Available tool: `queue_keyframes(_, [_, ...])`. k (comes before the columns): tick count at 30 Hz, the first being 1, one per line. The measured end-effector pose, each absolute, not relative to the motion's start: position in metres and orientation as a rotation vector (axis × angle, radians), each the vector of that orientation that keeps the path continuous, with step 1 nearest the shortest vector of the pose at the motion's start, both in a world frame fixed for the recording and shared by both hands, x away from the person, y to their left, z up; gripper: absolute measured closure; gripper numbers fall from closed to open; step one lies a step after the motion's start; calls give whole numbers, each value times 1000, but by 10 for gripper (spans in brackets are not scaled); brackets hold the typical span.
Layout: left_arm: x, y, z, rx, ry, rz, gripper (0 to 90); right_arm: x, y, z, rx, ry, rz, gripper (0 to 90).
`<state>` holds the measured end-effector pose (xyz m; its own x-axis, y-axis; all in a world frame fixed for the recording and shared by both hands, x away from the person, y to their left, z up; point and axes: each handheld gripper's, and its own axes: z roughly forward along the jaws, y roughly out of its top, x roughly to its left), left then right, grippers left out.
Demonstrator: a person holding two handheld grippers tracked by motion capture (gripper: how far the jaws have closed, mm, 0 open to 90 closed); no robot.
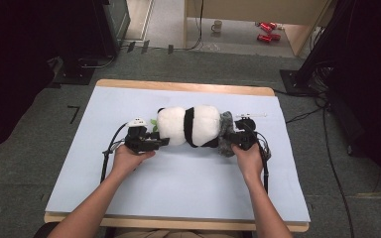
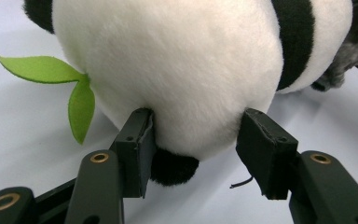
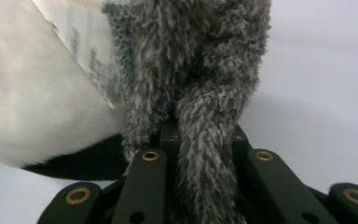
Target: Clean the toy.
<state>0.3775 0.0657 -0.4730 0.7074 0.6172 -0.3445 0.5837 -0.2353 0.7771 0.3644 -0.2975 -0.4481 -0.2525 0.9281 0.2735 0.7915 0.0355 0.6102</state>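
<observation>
Grey carpet all round; a table [image 1: 129,85] with a pale blue top, wooden edge showing at the far and near sides. Panda [image 1: 188,126] lies mid-table, a little toward the far edge, long axis left–right, head end at the left by the green leaf [image 1: 154,122].

Left gripper view: left gripper [image 2: 193,144] jaws half open astride the white plush, the left pad at the fur, the right one clear of it; nothing gripped.

Right gripper view: right gripper [image 3: 200,140] jaws closed tight on grey fuzzy cloth [image 3: 205,84] at the panda's right end, a printed tag beside it.

High view: open tabletop nearest the person and on both sides; less room behind.
</observation>
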Motion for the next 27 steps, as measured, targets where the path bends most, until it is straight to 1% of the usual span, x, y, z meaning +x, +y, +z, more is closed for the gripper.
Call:
queue_keyframes(7, [379,66,-473,1911,926,33,462,362,-309,-447,1817,2071,1007,770])
queue_keyframes(17, [377,65,-472,1920,934,35,461,358,-328,-409,1759,1933,1121,770])
queue_keyframes(22, [376,65,-473,1916,937,38,459,359,-325,-394,1711,1928,1165,770])
queue_keyframes(27, [374,65,-474,1923,937,37,459,364,-311,-391,1670,1954,1176,769])
